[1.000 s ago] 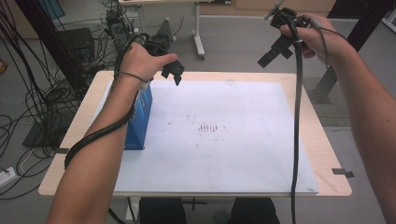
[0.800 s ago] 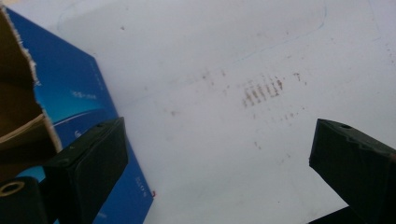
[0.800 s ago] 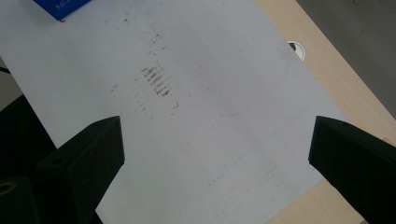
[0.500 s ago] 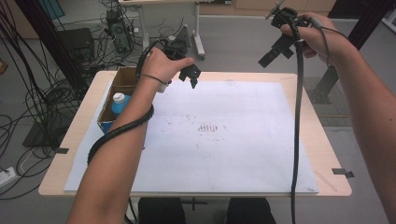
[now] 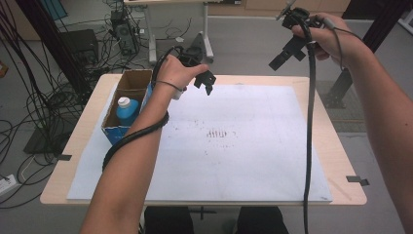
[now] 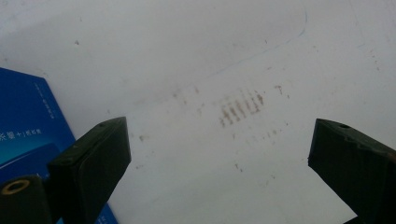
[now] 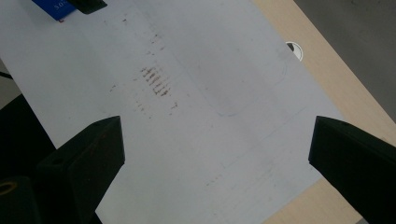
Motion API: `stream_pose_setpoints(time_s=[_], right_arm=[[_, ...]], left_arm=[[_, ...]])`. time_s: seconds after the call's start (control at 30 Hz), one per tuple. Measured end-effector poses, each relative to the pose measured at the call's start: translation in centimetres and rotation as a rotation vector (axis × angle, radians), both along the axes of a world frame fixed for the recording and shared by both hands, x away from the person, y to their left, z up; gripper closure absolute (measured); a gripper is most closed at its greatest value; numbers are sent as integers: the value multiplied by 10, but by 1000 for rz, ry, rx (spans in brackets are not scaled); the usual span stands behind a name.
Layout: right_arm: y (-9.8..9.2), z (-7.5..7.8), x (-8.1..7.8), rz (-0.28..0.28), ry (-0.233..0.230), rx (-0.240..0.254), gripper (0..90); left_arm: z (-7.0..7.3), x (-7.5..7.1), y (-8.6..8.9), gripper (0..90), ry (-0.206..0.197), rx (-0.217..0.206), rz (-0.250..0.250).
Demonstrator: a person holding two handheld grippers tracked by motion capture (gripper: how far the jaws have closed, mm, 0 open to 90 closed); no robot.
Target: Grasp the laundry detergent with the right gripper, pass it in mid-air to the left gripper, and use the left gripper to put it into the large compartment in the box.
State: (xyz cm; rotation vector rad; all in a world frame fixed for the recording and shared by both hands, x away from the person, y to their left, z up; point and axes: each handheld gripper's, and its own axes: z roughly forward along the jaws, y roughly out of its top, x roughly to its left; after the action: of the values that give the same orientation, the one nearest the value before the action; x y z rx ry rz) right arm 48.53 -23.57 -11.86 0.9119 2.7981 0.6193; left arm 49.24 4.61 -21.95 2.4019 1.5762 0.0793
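Observation:
An open blue carton (image 5: 116,134) with a brown inside stands at the left of the table. In it sits a blue bottle with a white cap (image 5: 127,110). My left gripper (image 5: 206,81) hovers to the right of the carton, over the far edge of the white sheet (image 5: 253,161). In the left gripper view its jaws (image 6: 219,135) are wide apart with nothing between them, and the carton's blue side (image 6: 28,126) is at the left. My right gripper (image 5: 285,52) is raised high beyond the table's far right; its jaws (image 7: 217,130) are also spread and empty.
The sheet carries a patch of brown smudges (image 5: 217,133) near its middle. Bare wooden table (image 5: 343,161) borders the sheet, with a round cable hole (image 7: 294,48) near one corner. Cables, stands and equipment crowd the floor at the left and beyond the table.
My left hand and gripper have moved right, off the carton and over the sheet, which uncovers the bottle. The right gripper has stayed raised in place.

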Motion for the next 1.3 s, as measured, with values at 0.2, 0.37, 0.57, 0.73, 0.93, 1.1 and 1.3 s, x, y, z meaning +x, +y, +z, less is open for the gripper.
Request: stream_pose_setpoints(time_s=[0.2,0.37,0.57,0.73,0.93,1.1,1.3], right_arm=[[0,0,-1,-2,0,1,37],[1,1,-2,-1,-3,1,36],[2,1,-2,-2,-5,-4,36],[0,1,-1,-4,-3,0,37],[1,-1,-1,-3,-1,3,37],[1,-1,-2,-3,3,7,37],[-2,0,-3,-8,2,9,37]], left_arm=[[-8,0,-1,62,4,3,-1],[-20,0,0,62,19,4,7],[-29,0,2,63,37,2,6],[-31,0,2,63,44,5,4],[-32,-1,0,63,51,8,-2],[-34,-1,-1,64,59,8,-4],[-31,-1,2,63,56,10,4]])
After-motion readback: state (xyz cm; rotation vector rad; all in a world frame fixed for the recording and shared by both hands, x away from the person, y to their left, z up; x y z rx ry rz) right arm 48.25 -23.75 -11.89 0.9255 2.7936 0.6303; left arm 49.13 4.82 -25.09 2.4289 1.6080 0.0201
